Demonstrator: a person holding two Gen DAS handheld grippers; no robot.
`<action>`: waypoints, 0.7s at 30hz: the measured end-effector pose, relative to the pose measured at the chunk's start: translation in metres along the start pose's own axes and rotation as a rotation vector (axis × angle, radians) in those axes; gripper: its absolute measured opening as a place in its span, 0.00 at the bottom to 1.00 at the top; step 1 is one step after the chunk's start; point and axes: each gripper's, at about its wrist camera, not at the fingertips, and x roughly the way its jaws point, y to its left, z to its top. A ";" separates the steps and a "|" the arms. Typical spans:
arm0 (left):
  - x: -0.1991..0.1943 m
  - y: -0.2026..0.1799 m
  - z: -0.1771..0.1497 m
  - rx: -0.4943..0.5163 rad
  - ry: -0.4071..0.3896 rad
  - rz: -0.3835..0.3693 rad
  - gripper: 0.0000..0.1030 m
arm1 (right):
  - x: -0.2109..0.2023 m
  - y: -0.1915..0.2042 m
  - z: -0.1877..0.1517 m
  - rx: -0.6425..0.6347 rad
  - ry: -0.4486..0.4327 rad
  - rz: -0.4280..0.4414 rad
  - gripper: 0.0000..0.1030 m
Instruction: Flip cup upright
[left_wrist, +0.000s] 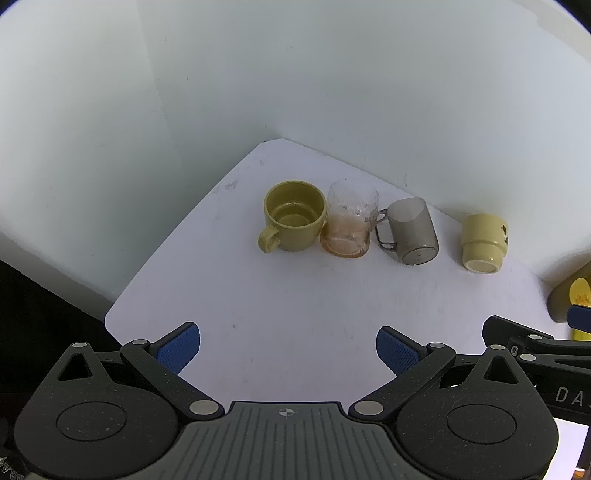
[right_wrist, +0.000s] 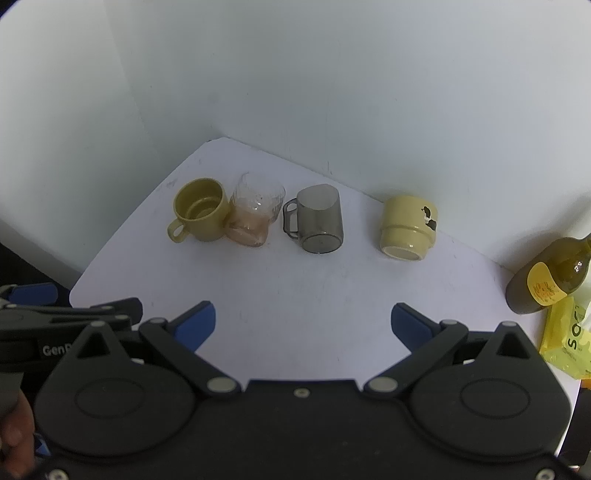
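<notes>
Several cups stand in a row on the white table (left_wrist: 295, 295). An olive mug (left_wrist: 291, 218) (right_wrist: 201, 216) is upright at the left. Beside it, touching, is a clear glass cup (left_wrist: 351, 225) (right_wrist: 255, 214). A grey see-through mug (left_wrist: 412, 230) (right_wrist: 317, 219) and a pale yellow mug (left_wrist: 482, 242) (right_wrist: 406, 227) stand upside down. My left gripper (left_wrist: 288, 349) and my right gripper (right_wrist: 303, 325) are both open and empty, well short of the cups.
White walls meet in a corner behind the cups. A dark olive bottle with a yellow label (right_wrist: 546, 277) and a yellow packet (right_wrist: 565, 339) are at the right. The table's left edge (right_wrist: 74, 291) is near.
</notes>
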 end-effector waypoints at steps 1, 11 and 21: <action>0.000 0.000 0.002 -0.001 0.001 0.000 1.00 | 0.000 0.000 0.000 0.000 0.001 0.001 1.00; 0.002 -0.004 0.010 0.002 0.004 -0.001 1.00 | 0.006 -0.005 0.009 0.010 0.004 0.002 1.00; 0.004 -0.006 0.012 0.001 0.007 -0.001 1.00 | 0.006 -0.009 0.007 0.010 0.004 0.003 1.00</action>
